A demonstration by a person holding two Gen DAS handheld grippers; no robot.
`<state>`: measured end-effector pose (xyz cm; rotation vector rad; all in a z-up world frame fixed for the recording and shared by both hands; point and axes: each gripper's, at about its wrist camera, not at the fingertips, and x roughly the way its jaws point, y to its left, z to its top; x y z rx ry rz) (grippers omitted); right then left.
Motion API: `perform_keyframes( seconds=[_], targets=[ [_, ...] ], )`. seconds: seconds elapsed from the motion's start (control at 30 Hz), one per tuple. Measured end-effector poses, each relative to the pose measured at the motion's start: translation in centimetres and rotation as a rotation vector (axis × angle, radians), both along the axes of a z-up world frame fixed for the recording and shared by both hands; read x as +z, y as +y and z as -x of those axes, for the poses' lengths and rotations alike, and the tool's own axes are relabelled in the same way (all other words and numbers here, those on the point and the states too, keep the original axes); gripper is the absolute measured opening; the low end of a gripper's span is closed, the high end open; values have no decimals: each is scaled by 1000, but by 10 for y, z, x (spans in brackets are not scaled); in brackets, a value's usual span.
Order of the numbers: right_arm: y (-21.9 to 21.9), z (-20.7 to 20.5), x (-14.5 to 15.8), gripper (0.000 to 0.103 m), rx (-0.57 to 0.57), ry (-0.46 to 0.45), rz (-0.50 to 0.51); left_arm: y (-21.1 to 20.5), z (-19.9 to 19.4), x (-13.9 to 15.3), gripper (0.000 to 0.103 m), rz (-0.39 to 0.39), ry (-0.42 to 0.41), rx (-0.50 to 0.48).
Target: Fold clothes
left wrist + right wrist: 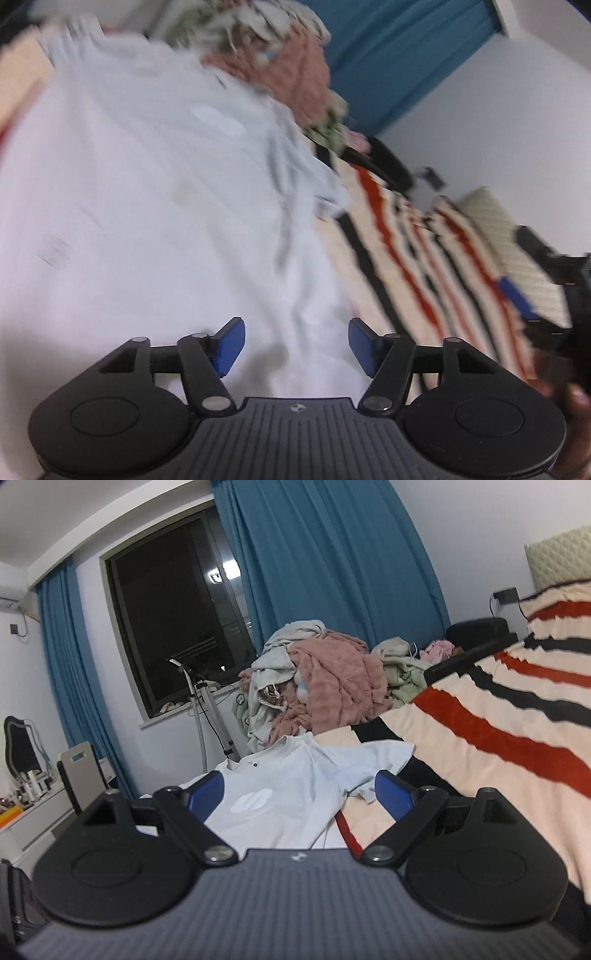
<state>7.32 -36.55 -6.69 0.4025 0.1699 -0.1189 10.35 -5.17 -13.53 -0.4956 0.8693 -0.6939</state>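
A pale blue-white shirt (155, 206) lies spread on the striped bed cover (413, 266) and fills most of the blurred left wrist view. My left gripper (295, 345) hangs just above the shirt's near part, open, with nothing between its blue pads. In the right wrist view the same shirt (295, 775) lies flat ahead, collar toward the window, one sleeve pointing right. My right gripper (299, 797) is open and empty, low over the shirt's near edge. The right gripper also shows at the left wrist view's right edge (554, 280), held by a hand.
A heap of unfolded clothes (325, 679), pink, grey and green, sits at the far end of the bed. The striped cover (498, 720) stretches to the right. Blue curtains (332, 572), a dark window, a tripod (210, 716) and a chair (83, 771) stand beyond.
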Motion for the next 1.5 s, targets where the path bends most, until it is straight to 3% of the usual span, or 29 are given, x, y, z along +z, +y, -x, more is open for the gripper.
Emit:
perform_keyframes(
  seconds=[0.1, 0.23, 0.33, 0.43, 0.6, 0.63, 0.67, 0.83, 0.9, 1.03, 1.1, 1.3, 1.43, 1.5],
  targets=[
    [-11, -2, -7, 90, -2, 18, -82, -20, 5, -10, 51, -10, 5, -95],
    [-24, -1, -12, 90, -18, 21, -153, -47, 13, -22, 47, -137, -17, -182],
    [-33, -3, -19, 90, -31, 52, -199, -50, 17, -25, 46, -187, -34, -197],
    [-47, -12, -32, 90, -37, 121, -289, -34, 22, -13, 48, -197, -59, -154],
    [-65, -45, -72, 89, 10, 337, -554, 23, 35, 17, 63, -275, -80, 14],
    [-63, -48, -75, 79, 13, 366, -555, 35, 38, 23, 66, -302, -85, 58],
    [-60, -52, -77, 76, 19, 395, -552, 48, 41, 28, 72, -321, -85, 106],
    [-43, -65, -78, 71, 97, 515, -499, 129, 52, 38, 74, -323, 5, 356],
    [-36, -67, -76, 66, 129, 558, -480, 145, 51, 36, 74, -299, 53, 409],
    [-17, -62, -62, 62, 207, 603, -395, 143, 42, 24, 74, -302, 131, 415],
    [-14, -58, -58, 62, 178, 618, -355, 137, 39, 18, 74, -337, 155, 402],
    [-28, -55, -68, 63, 30, 632, -426, 140, 42, 12, 73, -342, 177, 430],
    [-30, -61, -73, 63, 21, 704, -446, 147, 53, 9, 72, -333, 191, 447],
    [-29, -67, -67, 63, 103, 739, -393, 145, 55, 7, 71, -339, 201, 442]
  ],
)
